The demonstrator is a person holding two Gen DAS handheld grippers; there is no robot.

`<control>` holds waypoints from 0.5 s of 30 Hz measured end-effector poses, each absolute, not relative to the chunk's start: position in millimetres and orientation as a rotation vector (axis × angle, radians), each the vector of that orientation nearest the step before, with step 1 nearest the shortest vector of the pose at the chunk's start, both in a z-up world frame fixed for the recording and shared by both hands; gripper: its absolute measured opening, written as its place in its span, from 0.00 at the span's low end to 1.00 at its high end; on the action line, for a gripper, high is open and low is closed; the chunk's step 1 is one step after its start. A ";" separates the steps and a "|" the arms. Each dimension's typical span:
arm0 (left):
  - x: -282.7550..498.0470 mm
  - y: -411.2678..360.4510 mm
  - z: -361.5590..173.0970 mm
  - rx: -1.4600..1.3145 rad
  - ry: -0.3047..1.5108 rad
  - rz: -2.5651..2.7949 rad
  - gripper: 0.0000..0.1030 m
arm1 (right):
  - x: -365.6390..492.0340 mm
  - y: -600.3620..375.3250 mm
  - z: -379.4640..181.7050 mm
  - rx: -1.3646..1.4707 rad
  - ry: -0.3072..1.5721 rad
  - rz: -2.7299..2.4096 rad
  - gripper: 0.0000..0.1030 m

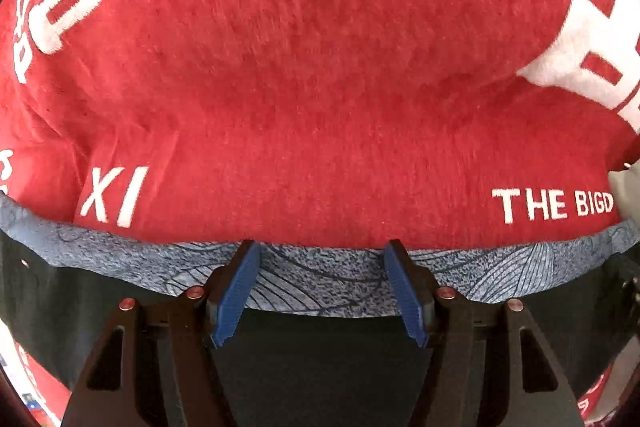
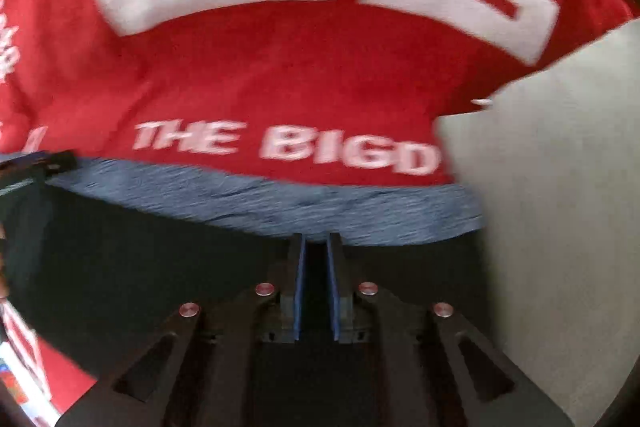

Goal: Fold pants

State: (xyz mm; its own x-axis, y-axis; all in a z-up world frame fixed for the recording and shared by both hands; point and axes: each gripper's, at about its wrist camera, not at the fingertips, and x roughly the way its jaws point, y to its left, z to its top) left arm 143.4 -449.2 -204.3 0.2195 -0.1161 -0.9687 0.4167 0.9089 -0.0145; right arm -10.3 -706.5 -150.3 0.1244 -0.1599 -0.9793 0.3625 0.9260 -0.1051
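The left wrist view was sharp. It showed a red blanket (image 1: pixel 320 67) with white lettering filling the upper frame, and a blue-grey patterned band (image 1: pixel 320 279) of the pants running across just under the blanket's edge. Below the band lay the pants' dark cloth (image 1: pixel 80 307). The left gripper (image 1: pixel 322 291) pointed steeply down with its blue pads (image 1: pixel 236 291) standing well apart. The band crossed the gap between them; neither pad pressed on it.

The right wrist view was smeared by motion. It alone showed a pale grey surface (image 2: pixel 560 187) at the right, beside the blanket (image 2: pixel 280 87), and a large white block character on the red cloth. At its left edge a dark object, too blurred to identify, sat over the band (image 2: pixel 280 199). The right gripper (image 2: pixel 317 247) also aimed steeply down, its jaws drawn narrow, with the tips at the band's lower edge. Whether cloth was pinched between them could not be told.
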 end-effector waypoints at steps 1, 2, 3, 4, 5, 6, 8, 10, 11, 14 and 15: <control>143.8 -445.0 -198.5 0.263 1.300 -0.370 0.63 | -13.3 -716.8 -145.3 0.207 1.404 -0.407 0.12; 141.2 -438.9 -191.2 0.258 1.291 -0.364 0.63 | -20.4 -726.9 -135.2 0.259 1.393 -0.428 0.13; 135.9 -430.5 -182.9 0.260 1.285 -0.361 0.63 | -29.4 -732.9 -125.6 0.306 1.372 -0.432 0.17; 130.6 -423.0 -177.6 0.264 1.284 -0.359 0.63 | -41.1 -736.7 -115.3 0.349 1.354 -0.436 0.23; 123.5 -413.6 -172.1 0.271 1.287 -0.351 0.63 | -51.3 -737.5 -108.1 0.372 1.342 -0.445 0.26; 112.9 -399.5 -167.6 0.283 1.291 -0.332 0.63 | -62.3 -736.1 -101.9 0.390 1.333 -0.453 0.29; 99.7 -382.1 -165.8 0.296 1.301 -0.303 0.63 | -80.5 -724.1 -98.8 0.406 1.338 -0.457 0.29; 86.6 -364.7 -174.9 0.314 1.332 -0.271 0.63 | -90.0 -714.7 -101.1 0.399 1.346 -0.456 0.29; 82.4 -356.8 -186.1 0.325 1.365 -0.245 0.63 | -91.3 -710.0 -109.6 0.382 1.365 -0.454 0.29; 84.1 -347.9 -194.7 0.299 1.323 -0.212 0.81 | -90.3 -705.0 -139.1 0.348 1.416 -0.461 0.29; 90.0 -348.9 -197.7 0.302 1.315 -0.203 0.85 | -89.4 -704.3 -140.5 0.330 1.380 -0.466 0.29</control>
